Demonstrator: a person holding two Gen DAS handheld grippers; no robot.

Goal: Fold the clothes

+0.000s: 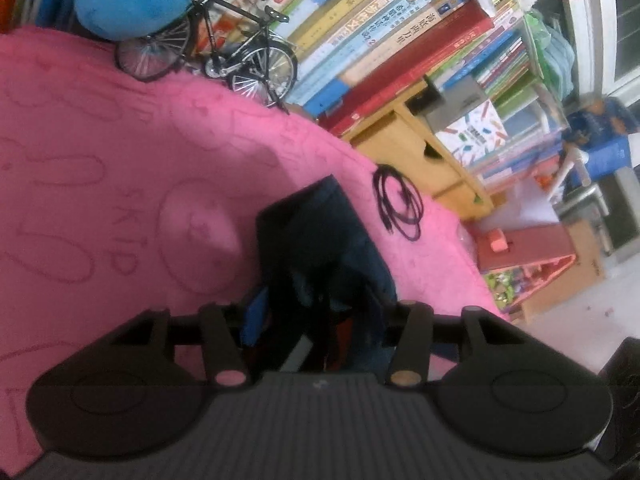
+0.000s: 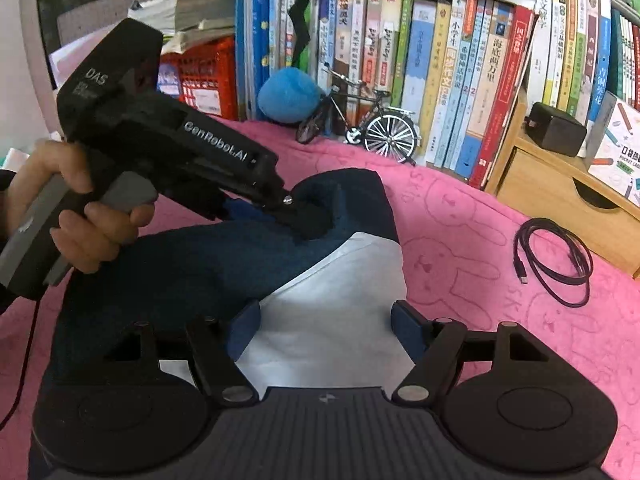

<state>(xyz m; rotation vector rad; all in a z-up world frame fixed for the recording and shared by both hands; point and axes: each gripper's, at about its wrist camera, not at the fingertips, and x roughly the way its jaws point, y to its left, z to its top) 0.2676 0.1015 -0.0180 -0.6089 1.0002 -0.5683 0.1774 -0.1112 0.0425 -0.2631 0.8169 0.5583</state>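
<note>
Our left gripper [image 2: 286, 204] is clenched on a fold of the navy garment [image 2: 180, 264], its tips buried in the cloth near the garment's far end; in the left wrist view the dark fabric [image 1: 320, 248] is bunched right between the fingers. Our right gripper [image 2: 320, 320] is released, its blue pads [image 2: 404, 326] spread wide and hovering over the garment's white part [image 2: 340, 300], touching nothing that we can see. The garment lies on the pink blanket [image 2: 460, 232], roughly at its middle, with the near end running under the right gripper. We judge that we are in the middle of a fold: one flap is pinched and raised, not yet laid down. Next we should carry that flap across the white part and lay it flat, while the right gripper pins or takes the near edge so the cloth does not slide or bunch. By count: two grippers, one garment, one blanket, one coiled black cable [image 2: 554, 264] toward the blanket's right edge, one toy bicycle [image 2: 360, 124] and one blue plush [image 2: 288, 94] at its far edge.
</note>
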